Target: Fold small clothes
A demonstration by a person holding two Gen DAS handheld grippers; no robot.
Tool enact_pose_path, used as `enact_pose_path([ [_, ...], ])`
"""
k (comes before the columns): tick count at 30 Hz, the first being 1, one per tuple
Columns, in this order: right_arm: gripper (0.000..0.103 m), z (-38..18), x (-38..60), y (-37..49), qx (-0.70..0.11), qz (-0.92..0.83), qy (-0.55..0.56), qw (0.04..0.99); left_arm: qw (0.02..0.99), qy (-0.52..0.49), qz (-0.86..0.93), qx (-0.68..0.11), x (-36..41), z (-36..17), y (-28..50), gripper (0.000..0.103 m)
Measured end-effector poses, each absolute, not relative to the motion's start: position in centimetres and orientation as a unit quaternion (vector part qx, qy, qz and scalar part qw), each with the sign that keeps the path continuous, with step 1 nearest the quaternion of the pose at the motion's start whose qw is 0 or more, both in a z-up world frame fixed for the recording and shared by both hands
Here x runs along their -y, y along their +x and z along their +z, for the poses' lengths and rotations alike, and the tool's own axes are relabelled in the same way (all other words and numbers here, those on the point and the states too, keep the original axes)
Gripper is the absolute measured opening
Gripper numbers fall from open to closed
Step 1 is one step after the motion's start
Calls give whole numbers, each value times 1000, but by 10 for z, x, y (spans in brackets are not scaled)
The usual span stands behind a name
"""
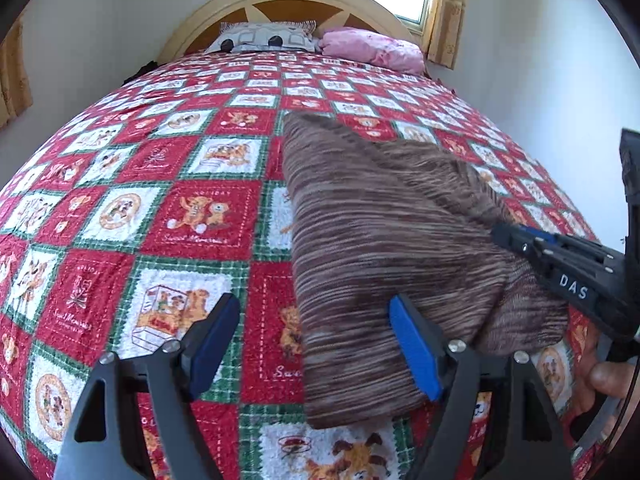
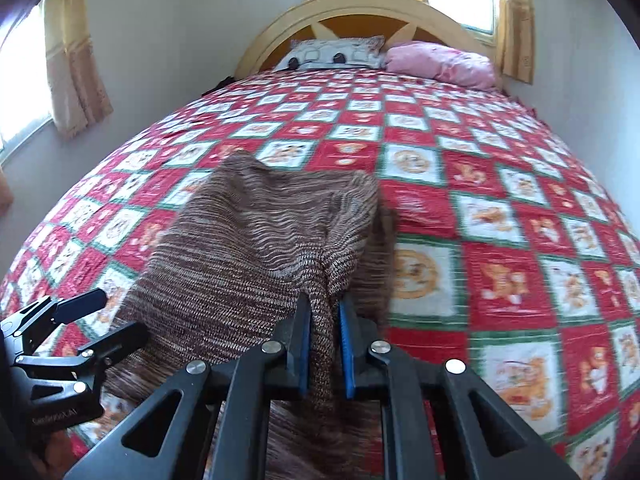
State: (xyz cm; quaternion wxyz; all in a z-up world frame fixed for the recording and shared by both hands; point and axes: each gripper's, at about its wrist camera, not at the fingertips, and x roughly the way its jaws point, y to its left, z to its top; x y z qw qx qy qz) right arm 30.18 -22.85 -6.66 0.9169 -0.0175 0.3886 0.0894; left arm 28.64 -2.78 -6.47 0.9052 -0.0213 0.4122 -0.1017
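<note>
A brown striped knit garment [image 1: 380,216] lies on the red, green and white patchwork bedspread [image 1: 152,208]. In the left wrist view my left gripper [image 1: 315,304] stands open just above the garment's near left edge, its right blue pad [image 1: 412,344] over the cloth and nothing pinched. My right gripper [image 2: 324,312] is shut on a raised fold of the garment [image 2: 256,240], which hangs between its blue pads. The right gripper's tip [image 1: 504,236] also shows at the garment's right side, with a hand [image 1: 608,376] below it. In the right wrist view the open left gripper [image 2: 96,320] is at the garment's left edge.
A patterned grey pillow [image 2: 336,54] and a pink pillow [image 2: 440,62] lie against the arched wooden headboard [image 2: 360,4]. Curtained windows [image 2: 24,80] and white walls flank the bed. Bare bedspread [image 2: 520,240] stretches to the right of the garment.
</note>
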Motion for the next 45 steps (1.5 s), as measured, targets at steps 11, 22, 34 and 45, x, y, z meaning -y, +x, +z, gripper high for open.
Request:
enact_pose_path([
  [11, 22, -64, 270, 279, -385, 108, 94, 912, 903, -30, -78, -420, 10, -61, 286, 84],
  [22, 22, -74, 211, 233, -408, 199, -9, 891, 887, -22, -70, -456, 21, -76, 310, 86],
  [34, 23, -52, 251, 227, -403, 218, 43, 888, 903, -22, -96, -418, -6, -47, 306, 93],
  [45, 74, -53, 255, 337, -389, 126, 113, 906, 861, -120, -142, -473, 19, -65, 401, 77],
])
